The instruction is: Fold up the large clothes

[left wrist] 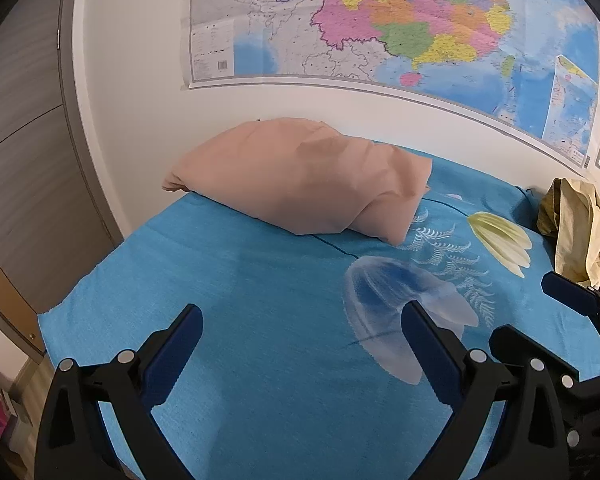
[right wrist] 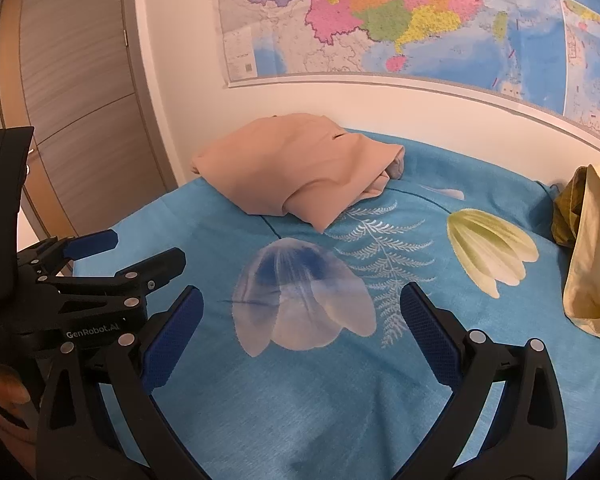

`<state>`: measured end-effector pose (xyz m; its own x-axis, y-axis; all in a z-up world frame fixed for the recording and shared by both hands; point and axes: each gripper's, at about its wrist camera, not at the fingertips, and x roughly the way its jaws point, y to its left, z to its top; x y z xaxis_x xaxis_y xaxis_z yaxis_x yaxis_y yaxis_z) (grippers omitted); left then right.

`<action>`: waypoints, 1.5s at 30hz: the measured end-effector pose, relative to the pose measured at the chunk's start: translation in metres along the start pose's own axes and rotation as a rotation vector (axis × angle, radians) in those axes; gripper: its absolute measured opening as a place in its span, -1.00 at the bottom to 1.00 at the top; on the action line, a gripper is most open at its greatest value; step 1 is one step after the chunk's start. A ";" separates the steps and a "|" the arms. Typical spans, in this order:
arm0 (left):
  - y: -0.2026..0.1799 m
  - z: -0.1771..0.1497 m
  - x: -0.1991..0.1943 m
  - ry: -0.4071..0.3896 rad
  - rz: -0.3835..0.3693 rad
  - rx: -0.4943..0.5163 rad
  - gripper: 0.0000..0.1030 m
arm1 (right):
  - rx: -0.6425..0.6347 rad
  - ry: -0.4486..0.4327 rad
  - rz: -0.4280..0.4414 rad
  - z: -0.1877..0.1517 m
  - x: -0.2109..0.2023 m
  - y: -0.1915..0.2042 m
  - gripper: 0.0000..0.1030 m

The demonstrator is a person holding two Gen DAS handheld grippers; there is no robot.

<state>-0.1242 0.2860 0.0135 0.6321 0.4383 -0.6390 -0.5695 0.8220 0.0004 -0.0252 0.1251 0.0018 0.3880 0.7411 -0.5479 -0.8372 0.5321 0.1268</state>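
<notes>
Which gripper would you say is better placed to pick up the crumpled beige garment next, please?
Probably the right gripper: the crumpled beige garment lies at the bed's right edge, on its side. The left gripper sits further left. Both are open and empty.

A peach-pink garment [left wrist: 308, 176] lies folded into a thick bundle at the far edge, near the wall. A beige-and-olive garment [right wrist: 592, 248] (crumpled, unfolded) sits heaped at the right — well apart.
</notes>
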 end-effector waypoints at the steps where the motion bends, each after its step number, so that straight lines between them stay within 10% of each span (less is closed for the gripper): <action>1: 0.000 0.000 -0.001 -0.002 0.000 -0.001 0.87 | -0.001 -0.001 0.001 0.000 -0.001 0.000 0.89; 45: -0.012 -0.007 -0.018 -0.032 0.000 0.014 0.87 | 0.008 -0.018 -0.012 -0.005 -0.017 -0.002 0.89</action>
<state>-0.1325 0.2661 0.0192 0.6489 0.4495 -0.6139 -0.5622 0.8269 0.0112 -0.0322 0.1091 0.0065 0.4051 0.7419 -0.5343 -0.8295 0.5440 0.1265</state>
